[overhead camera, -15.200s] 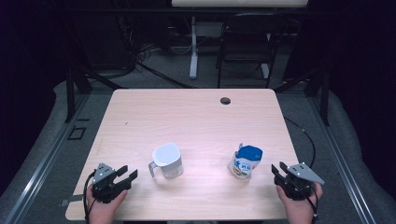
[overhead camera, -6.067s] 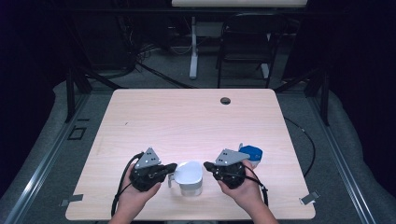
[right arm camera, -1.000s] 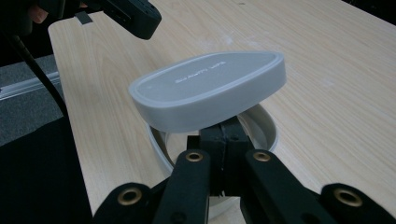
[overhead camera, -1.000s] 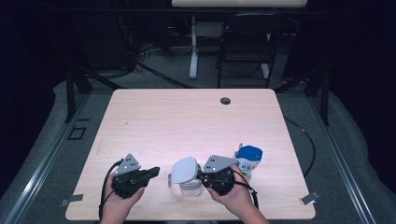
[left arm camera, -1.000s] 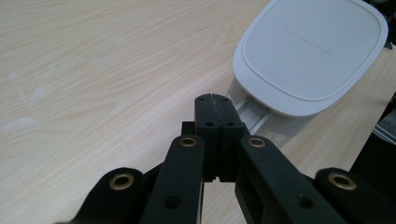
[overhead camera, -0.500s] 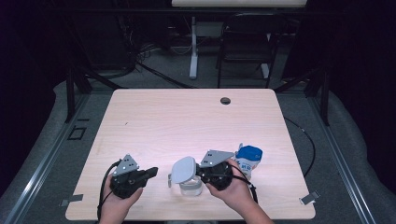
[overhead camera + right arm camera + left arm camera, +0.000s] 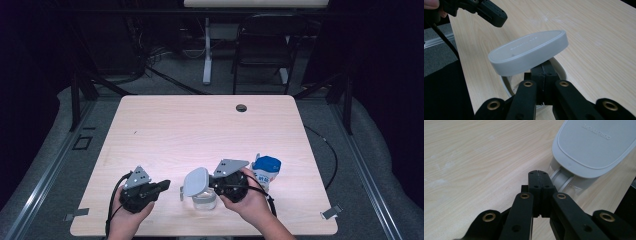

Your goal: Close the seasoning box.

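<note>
I am keeping my right gripper pinched on the rim of the grey lid, tilting it up over the clear jug at the near edge of the table. My left gripper, jaws pressed together and empty, is hovering just beside the jug's handle. The lid looks light, stiff and slick, so I judge its edge the best place to grip, while the handle seems the safest hold on the jug.

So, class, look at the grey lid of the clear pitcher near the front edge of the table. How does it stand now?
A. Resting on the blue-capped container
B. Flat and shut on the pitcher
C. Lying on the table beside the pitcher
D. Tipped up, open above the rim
D: the lid slants up above the pitcher's rim, with the right gripper beneath it.
</note>
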